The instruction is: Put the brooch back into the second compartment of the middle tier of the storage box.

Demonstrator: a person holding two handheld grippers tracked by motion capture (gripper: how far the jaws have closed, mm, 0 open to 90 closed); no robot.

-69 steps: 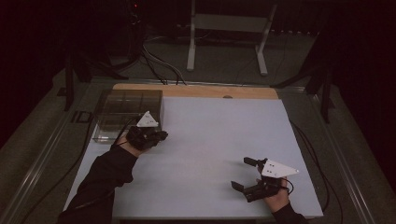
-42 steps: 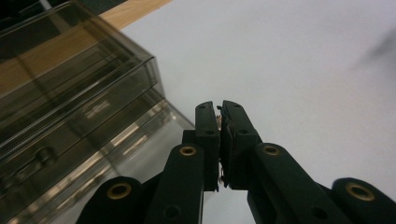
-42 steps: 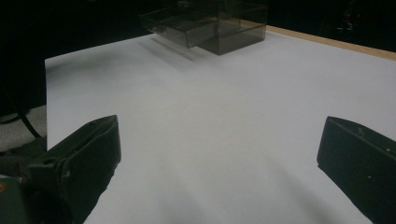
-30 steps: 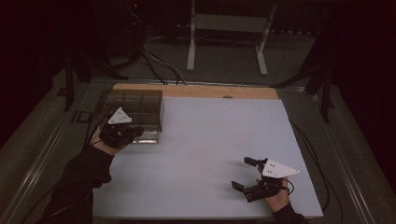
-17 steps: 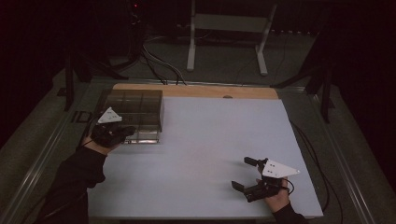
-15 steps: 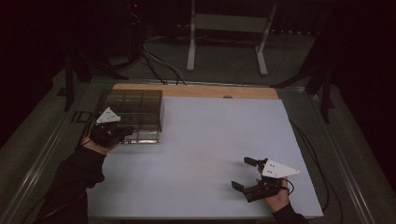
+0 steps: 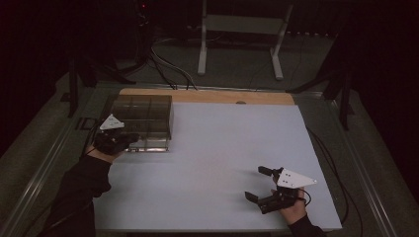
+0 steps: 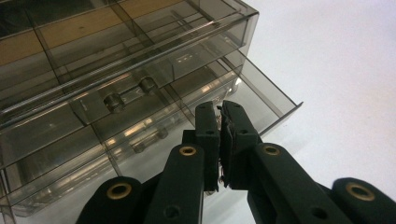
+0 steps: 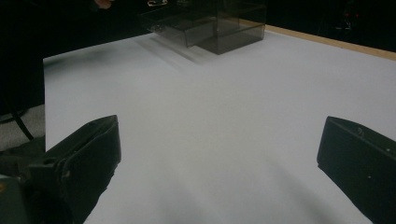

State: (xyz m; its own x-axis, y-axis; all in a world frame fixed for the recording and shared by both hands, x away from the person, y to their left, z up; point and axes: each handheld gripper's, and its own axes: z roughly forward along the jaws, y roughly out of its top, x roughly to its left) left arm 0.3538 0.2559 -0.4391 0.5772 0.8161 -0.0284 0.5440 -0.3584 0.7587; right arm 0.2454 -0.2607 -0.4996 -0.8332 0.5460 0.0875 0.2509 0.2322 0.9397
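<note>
Black jaws of the right gripper [image 7: 260,186] stand wide apart and empty at about five o'clock on the white table [image 7: 232,148], held low by a hand at the near edge; in the right gripper view the two jaws frame bare tabletop. Farther off, at about ten o'clock, the left gripper [image 8: 220,114] sits at the front of a smoky clear plastic drawer organizer [image 7: 143,113], which stands near the table's far left corner just inside the wooden strip [image 7: 207,96] along the far edge. In the left gripper view its jaws are pressed nearly together over the open bottom drawer [image 8: 261,100], with something thin, perhaps the drawer's front lip, seemingly pinched between them; the contact itself is too dim to make out for certain. That bottom drawer [image 7: 148,144] juts out toward the person, its compartments looking empty, while the drawer above, with two small round knobs [image 8: 112,100], appears shut. The step in hand looks like the drawer pull, already well along. The next move, by this reading, calls for a straight, level draw toward six o'clock, or a release of the lip, without tilting or dragging the light cabinet across the table; the idle right gripper could brace it.
</note>
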